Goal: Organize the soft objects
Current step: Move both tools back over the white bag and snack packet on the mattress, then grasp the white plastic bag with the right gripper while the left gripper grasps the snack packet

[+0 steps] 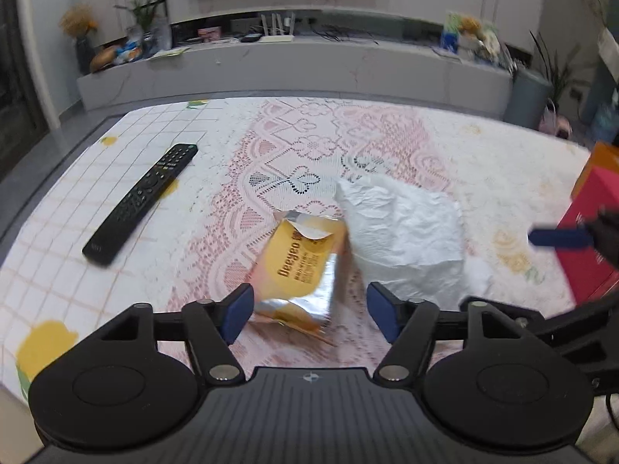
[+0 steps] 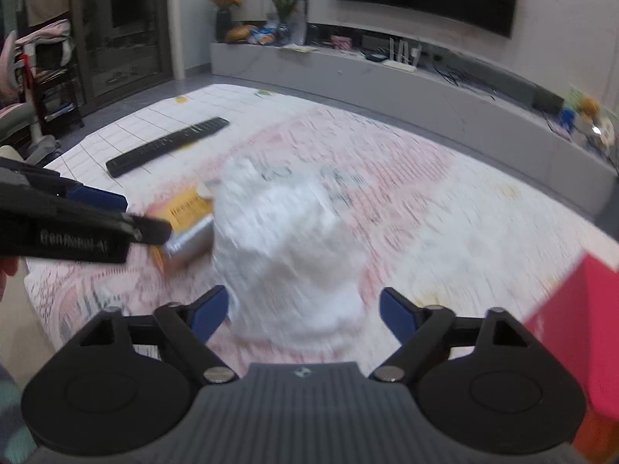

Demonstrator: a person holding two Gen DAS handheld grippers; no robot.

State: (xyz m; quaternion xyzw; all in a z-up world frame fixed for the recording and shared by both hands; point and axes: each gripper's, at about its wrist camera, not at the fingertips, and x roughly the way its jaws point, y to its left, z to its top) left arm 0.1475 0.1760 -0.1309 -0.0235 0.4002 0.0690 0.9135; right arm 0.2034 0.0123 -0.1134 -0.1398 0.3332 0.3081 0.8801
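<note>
A yellow and silver foil packet lies torn open on the lace tablecloth. A crumpled white tissue lies right of it, touching it. My left gripper is open, with the packet's near end between its blue pads. My right gripper is open just in front of the white tissue, which shows blurred; the packet lies left of it. The left gripper shows at the left of the right wrist view.
A black remote control lies on the left of the table, also in the right wrist view. A red box stands at the right edge, also in the right wrist view. A grey TV bench runs behind the table.
</note>
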